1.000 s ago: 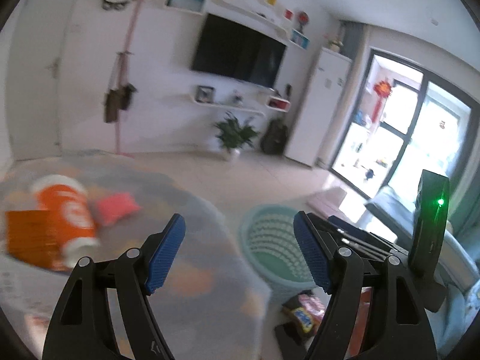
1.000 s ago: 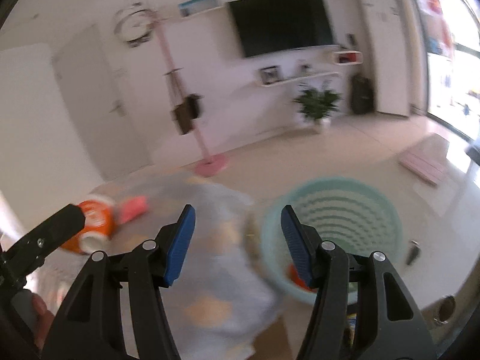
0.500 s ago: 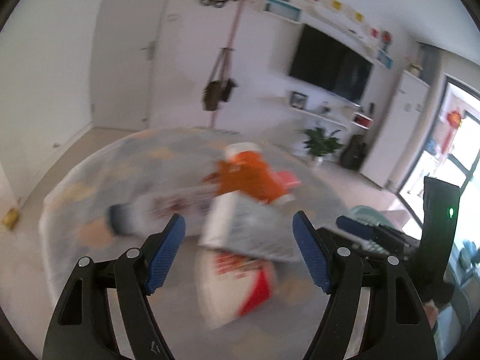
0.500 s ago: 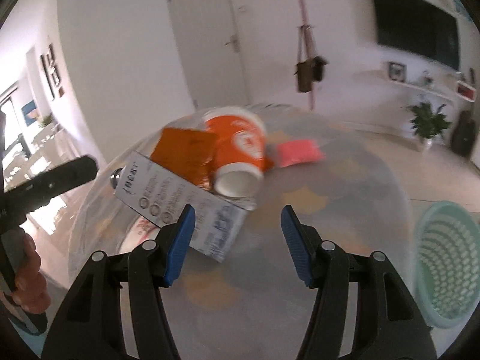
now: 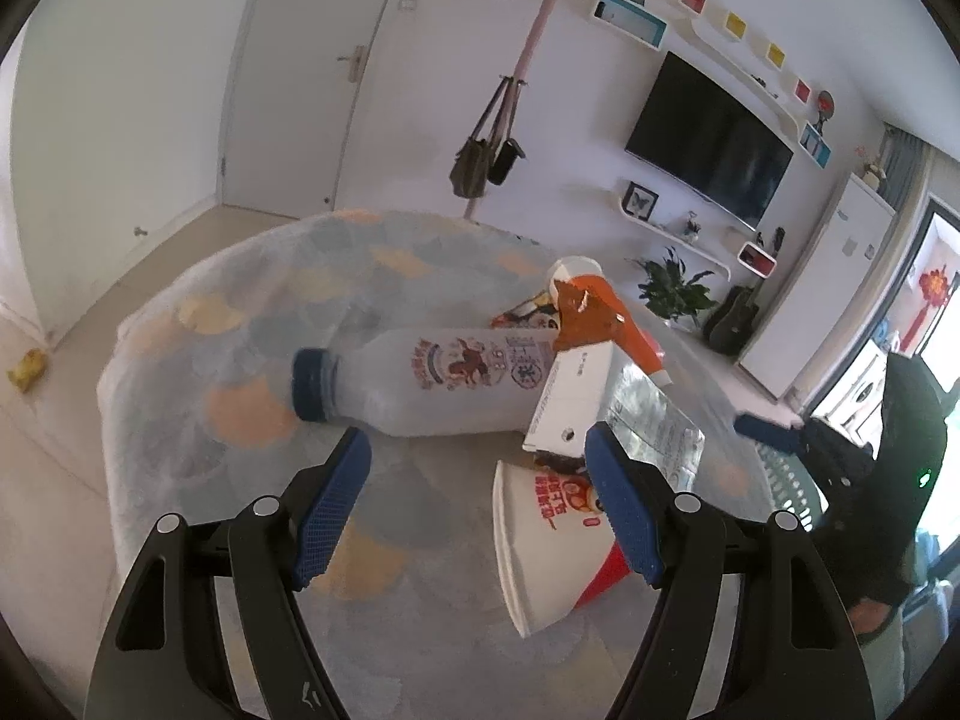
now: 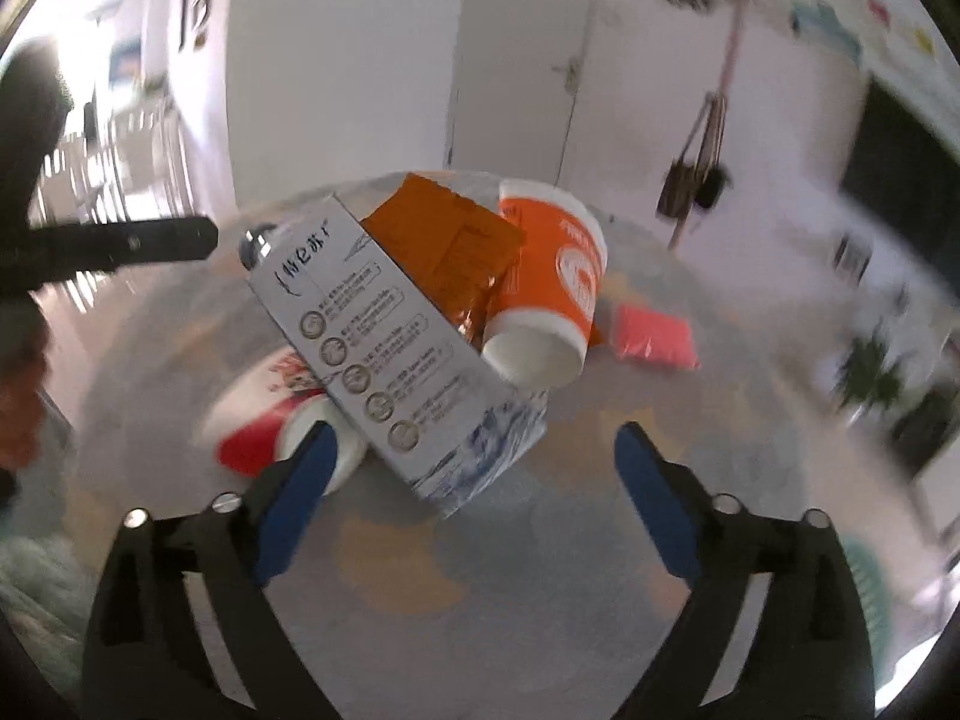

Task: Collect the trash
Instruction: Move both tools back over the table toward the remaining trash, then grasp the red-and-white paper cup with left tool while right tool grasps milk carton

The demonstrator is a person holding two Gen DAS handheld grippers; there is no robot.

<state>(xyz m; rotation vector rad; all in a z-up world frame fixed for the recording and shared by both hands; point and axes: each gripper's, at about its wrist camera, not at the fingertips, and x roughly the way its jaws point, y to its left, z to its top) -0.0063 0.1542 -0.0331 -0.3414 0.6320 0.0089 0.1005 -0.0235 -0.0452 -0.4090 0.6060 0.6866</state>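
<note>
A pile of trash lies on a round table (image 5: pixel 198 372) with a patterned cloth. In the left wrist view: a clear plastic bottle (image 5: pixel 432 381) with a blue cap on its side, a white carton (image 5: pixel 576 402), a red and white paper bowl (image 5: pixel 558 540), an orange cup (image 5: pixel 594 312). My left gripper (image 5: pixel 477 507) is open and empty, just short of the bottle and bowl. In the right wrist view: the carton (image 6: pixel 390 372), orange cup (image 6: pixel 549 300), orange foil packet (image 6: pixel 450 246), pink packet (image 6: pixel 654 336), bowl (image 6: pixel 282 420). My right gripper (image 6: pixel 474 504) is open and empty before the carton.
A green mesh basket (image 5: pixel 786 480) stands on the floor past the table's right edge, partly hidden by the right gripper body (image 5: pixel 870 456). A coat stand (image 5: pixel 510 120) with bags, a TV (image 5: pixel 708 144) and a plant (image 5: pixel 672 294) are behind.
Both grippers have swung left from the green basket on the floor to the trash pile on the table and moved close to it. Both stay open and empty.
</note>
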